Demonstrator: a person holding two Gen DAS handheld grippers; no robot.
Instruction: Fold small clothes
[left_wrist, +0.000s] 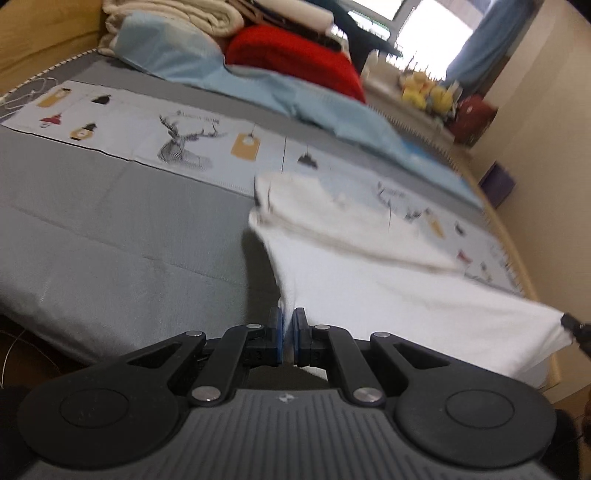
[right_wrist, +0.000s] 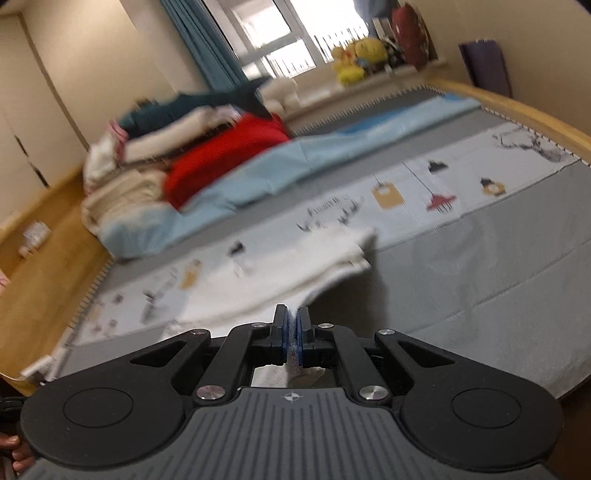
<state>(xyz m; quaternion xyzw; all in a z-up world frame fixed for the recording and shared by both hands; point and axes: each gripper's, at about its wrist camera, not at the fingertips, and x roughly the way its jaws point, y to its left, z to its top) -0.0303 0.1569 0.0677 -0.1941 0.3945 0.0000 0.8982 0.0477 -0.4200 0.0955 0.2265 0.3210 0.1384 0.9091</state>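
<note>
A small white garment (left_wrist: 388, 291) hangs stretched above the grey bed (left_wrist: 110, 221), its far end still resting on the printed sheet. My left gripper (left_wrist: 289, 321) is shut on one near corner of it. At the right edge of the left wrist view the tip of my right gripper (left_wrist: 576, 326) pinches the other corner. In the right wrist view the same white garment (right_wrist: 280, 273) runs away from my right gripper (right_wrist: 292, 325), which is shut on its edge. Both views are blurred.
A printed sheet (left_wrist: 147, 125) with deer and lamp drawings lies across the bed. Behind it are a light blue blanket (left_wrist: 295, 96), a red cloth (left_wrist: 295, 55) and a pile of folded laundry (right_wrist: 155, 147). Yellow plush toys (right_wrist: 358, 59) sit on the window sill. A wooden bed frame (right_wrist: 517, 107) borders the mattress.
</note>
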